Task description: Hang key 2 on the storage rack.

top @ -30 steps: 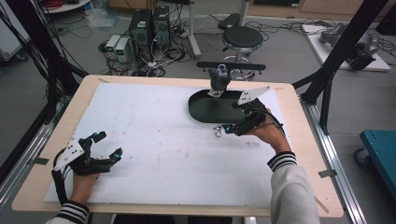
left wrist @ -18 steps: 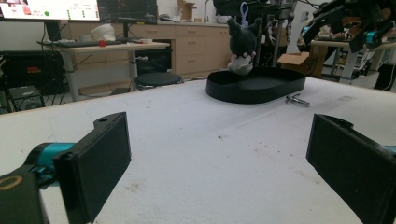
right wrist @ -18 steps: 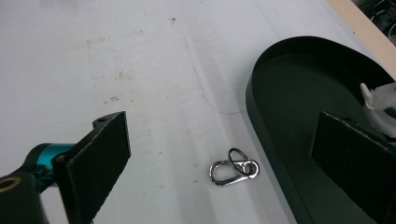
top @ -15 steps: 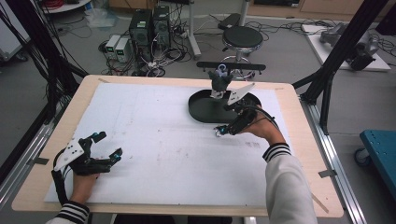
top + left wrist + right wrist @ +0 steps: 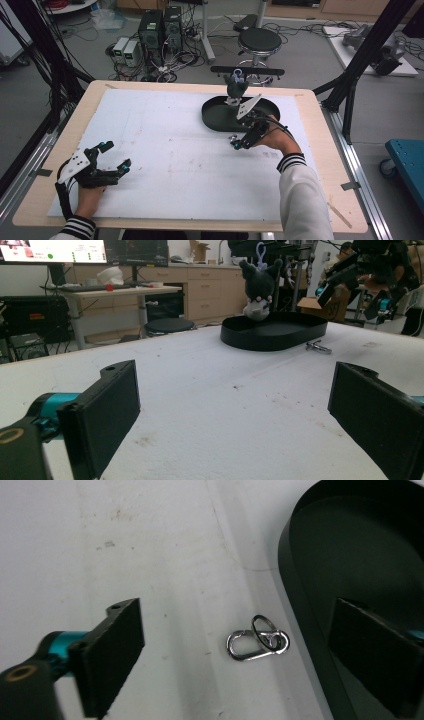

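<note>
A small silver carabiner clip (image 5: pixel 257 642) with a ring lies on the white mat (image 5: pixel 165 150), just left of the black oval tray (image 5: pixel 360 555). My right gripper (image 5: pixel 247 652) hovers over it; its jaws have just been closing a little, but they still stand wide on either side of the clip without touching it. In the high view this gripper (image 5: pixel 239 142) is at the tray's (image 5: pixel 215 117) near edge. A dark plush toy (image 5: pixel 235 90) with a loop sits at the tray's back. My left gripper (image 5: pixel 116 155) rests open and empty at the front left.
From the left gripper view (image 5: pixel 232 410) the tray (image 5: pixel 272 337), the plush toy (image 5: pixel 258 287) and the clip (image 5: pixel 317 346) lie far across the mat. Beyond the table stand a stool (image 5: pixel 260 40), computer boxes (image 5: pixel 160 30) and black frame posts (image 5: pixel 367 55).
My right hand has shifted a little left and lower, toward the clip on the mat. The left hand has stayed where it was.
</note>
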Motion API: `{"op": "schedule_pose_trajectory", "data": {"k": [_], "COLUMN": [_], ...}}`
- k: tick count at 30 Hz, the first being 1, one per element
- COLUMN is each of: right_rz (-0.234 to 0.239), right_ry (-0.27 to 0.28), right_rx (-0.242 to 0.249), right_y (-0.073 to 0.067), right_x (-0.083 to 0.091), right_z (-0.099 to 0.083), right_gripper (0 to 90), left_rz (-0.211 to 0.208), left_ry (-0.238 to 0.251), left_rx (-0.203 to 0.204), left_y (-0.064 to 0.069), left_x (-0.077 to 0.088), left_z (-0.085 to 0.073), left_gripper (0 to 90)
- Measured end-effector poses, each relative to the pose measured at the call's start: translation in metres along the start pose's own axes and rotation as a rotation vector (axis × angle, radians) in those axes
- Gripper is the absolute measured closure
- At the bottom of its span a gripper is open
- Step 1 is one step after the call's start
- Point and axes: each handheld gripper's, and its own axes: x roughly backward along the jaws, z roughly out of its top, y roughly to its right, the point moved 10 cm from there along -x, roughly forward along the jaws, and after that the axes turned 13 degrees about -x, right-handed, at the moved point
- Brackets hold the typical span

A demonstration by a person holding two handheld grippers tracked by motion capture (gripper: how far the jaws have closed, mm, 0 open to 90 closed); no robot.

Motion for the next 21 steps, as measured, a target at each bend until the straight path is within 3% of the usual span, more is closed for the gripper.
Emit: {"op": "schedule_pose_trajectory", "data": {"k": [2, 12, 21], "right_rz": [0.013, 0.008, -0.052], "right_ry": [-0.018, -0.077, -0.136], "right_rx": [0.011, 0.032, 0.055], "right_y": [-0.001, 0.005, 0.017], "right_x": [-0.002, -0.021, -0.029], "right_z": [-0.002, -0.007, -0.015], "right_gripper": [15.7, 20.2, 36.9], "left_rz": [-0.003, -0.002, -0.002], "left_ry": [0.001, 0.002, 0.002], "left_rx": [-0.004, -0.003, -0.001], "left_y": [0.0, 0.0, 0.0], "left_x": [0.001, 0.001, 0.001], "left_z": [0.0, 0.0, 0.0], "left_gripper": [6.8, 6.8, 6.8]}}
